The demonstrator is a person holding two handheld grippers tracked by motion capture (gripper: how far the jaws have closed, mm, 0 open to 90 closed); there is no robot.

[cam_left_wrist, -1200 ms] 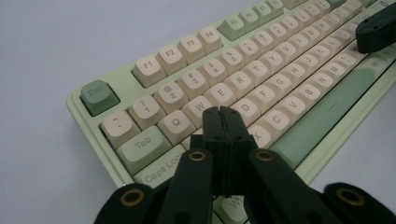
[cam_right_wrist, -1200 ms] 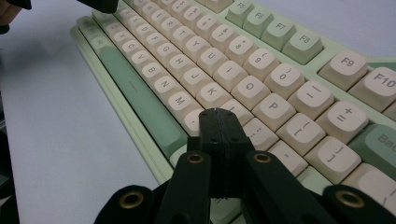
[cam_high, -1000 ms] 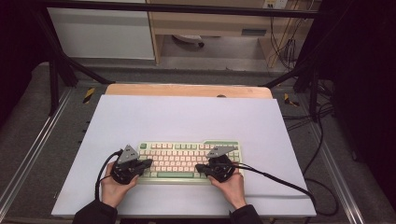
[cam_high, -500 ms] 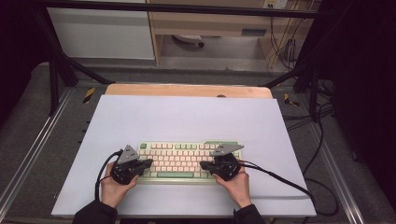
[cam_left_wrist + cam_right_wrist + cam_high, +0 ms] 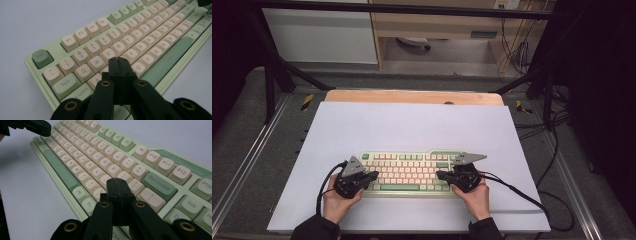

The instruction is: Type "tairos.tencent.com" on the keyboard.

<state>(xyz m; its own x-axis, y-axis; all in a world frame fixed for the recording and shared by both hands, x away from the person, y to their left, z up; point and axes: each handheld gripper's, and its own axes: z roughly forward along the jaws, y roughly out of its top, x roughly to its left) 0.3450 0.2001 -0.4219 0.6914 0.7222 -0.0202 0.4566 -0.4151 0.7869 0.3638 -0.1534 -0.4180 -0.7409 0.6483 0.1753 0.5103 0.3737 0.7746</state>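
A pale green keyboard (image 5: 409, 170) with cream keys lies on the white table top (image 5: 412, 125), near its front edge. My left gripper (image 5: 373, 176) is over the keyboard's left end, jaws shut with nothing in them. In the left gripper view, the left gripper (image 5: 118, 59) has its closed tips just above the letter keys of the keyboard (image 5: 75, 37), near the left side. My right gripper (image 5: 440, 175) hovers over the right part of the keys, also shut and empty. In the right gripper view, the right gripper (image 5: 117, 180) is above the keys left of the tall cream key on the keyboard (image 5: 160, 185).
A wooden board edge (image 5: 412, 96) runs along the table's far side. Black cables (image 5: 532, 197) trail from the right gripper across the table's right edge. Metal frame rails (image 5: 242, 170) flank the table. The left gripper's jaw tip (image 5: 32, 126) is at the top left of the right gripper view.
My right gripper has slid a little to the right along the keyboard. The left gripper has stayed put. Both remain shut.
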